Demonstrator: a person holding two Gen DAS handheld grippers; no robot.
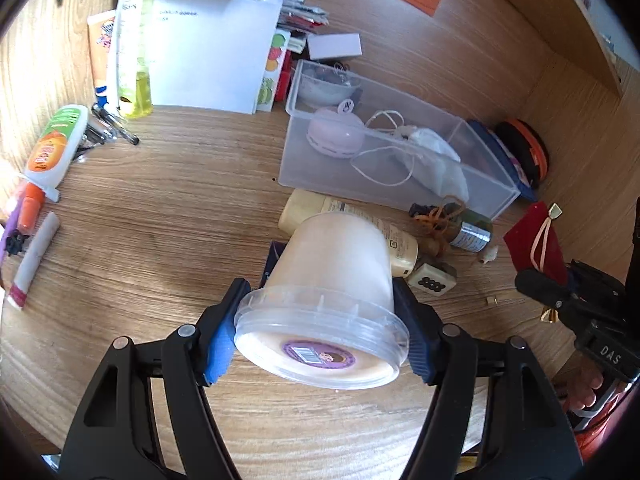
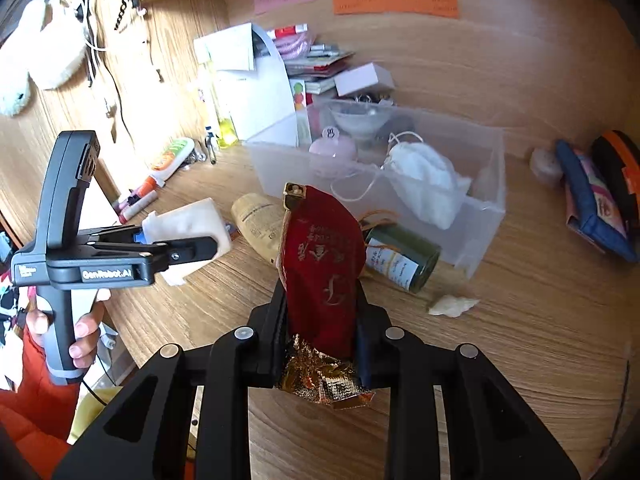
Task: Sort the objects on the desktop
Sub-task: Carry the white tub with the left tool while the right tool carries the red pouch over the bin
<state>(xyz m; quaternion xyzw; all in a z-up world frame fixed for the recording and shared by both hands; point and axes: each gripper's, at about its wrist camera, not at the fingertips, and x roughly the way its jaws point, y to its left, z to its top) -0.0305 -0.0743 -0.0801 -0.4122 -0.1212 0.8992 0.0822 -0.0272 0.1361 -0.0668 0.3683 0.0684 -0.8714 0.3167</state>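
Observation:
My left gripper [image 1: 320,328] is shut on a white plastic tub [image 1: 332,276] with a clear rim, held on its side above the wooden desk; it also shows in the right wrist view [image 2: 188,228]. My right gripper [image 2: 320,320] is shut on a red velvet pouch [image 2: 324,256] with gold foil at its base, held upright. The pouch also shows at the right of the left wrist view [image 1: 536,240]. A clear storage box [image 1: 384,140] behind holds a pink round case [image 1: 334,136], a white mask [image 1: 432,156] and a glass bowl [image 1: 324,88].
In front of the box lie a cream tube [image 1: 396,240], a small green jar [image 1: 472,228], hair ties and a tile with dots [image 1: 432,282]. Tubes, pens and bottles lie at the left [image 1: 56,144]. Papers [image 1: 204,48] and small boxes are stacked behind. A blue pouch [image 2: 592,200] sits at the right.

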